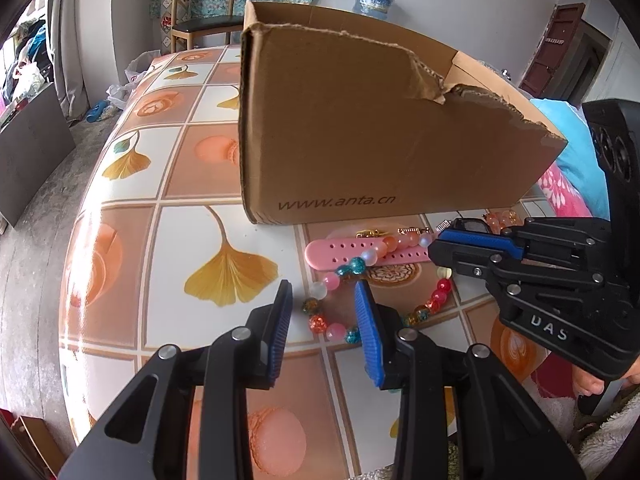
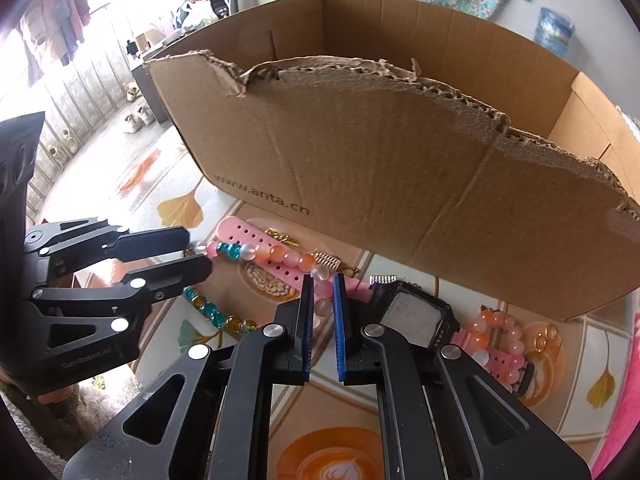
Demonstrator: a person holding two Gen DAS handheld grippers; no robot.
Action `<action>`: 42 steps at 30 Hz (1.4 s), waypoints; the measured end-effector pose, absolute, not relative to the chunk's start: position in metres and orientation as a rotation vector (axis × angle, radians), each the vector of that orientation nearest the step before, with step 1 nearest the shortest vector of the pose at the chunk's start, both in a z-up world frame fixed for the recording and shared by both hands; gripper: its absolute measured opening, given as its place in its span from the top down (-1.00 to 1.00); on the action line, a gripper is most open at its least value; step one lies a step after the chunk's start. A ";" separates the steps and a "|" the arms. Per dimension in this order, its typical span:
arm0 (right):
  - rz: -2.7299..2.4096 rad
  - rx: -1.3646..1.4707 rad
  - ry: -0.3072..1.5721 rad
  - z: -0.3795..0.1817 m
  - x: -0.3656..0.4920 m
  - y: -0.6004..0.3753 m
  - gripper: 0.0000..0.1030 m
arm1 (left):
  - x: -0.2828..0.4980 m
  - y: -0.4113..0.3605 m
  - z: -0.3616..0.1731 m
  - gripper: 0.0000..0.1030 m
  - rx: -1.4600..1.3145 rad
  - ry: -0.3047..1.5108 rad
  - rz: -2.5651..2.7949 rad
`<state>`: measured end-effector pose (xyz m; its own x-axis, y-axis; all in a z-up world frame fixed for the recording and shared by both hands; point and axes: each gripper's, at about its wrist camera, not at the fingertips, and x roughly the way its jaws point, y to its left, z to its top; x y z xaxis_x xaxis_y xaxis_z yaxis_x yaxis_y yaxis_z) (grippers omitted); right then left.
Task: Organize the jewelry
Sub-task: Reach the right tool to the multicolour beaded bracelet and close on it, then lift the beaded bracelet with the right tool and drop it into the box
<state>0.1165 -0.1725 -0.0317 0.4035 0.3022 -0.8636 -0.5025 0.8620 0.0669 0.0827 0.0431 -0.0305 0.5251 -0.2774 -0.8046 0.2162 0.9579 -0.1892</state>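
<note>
glossy beads (image 1: pixel 362 266), torn matt cardboard box (image 1: pixel 360 136)

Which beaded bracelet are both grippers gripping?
The long multicoloured bracelet with teal and amber beads; the all-peach bracelet lies untouched beside the watch.

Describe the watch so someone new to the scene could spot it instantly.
Find the torn cardboard box on the tiled table, then look at the strip of jewelry along its printed front wall. The watch lies there, just beyond the right gripper. Among round bead bracelets, it alone has a square black-framed face on a pink perforated strap.
</note>
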 end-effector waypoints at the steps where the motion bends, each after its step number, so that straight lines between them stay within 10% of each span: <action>1: 0.513 -0.216 1.039 -0.031 0.114 -0.173 0.86 | 0.083 0.043 -0.031 0.38 -0.066 0.974 -0.295; 18: 0.553 -0.120 1.066 -0.037 0.098 -0.204 0.63 | 0.077 0.031 -0.032 0.40 0.023 0.967 -0.221; 27: 0.549 -0.147 0.989 -0.023 0.082 -0.211 0.85 | 0.065 0.020 -0.032 0.82 0.131 0.917 -0.173; 42: 0.661 -0.176 0.585 0.134 0.105 -0.234 0.86 | 0.060 0.026 0.150 0.82 0.113 0.458 -0.235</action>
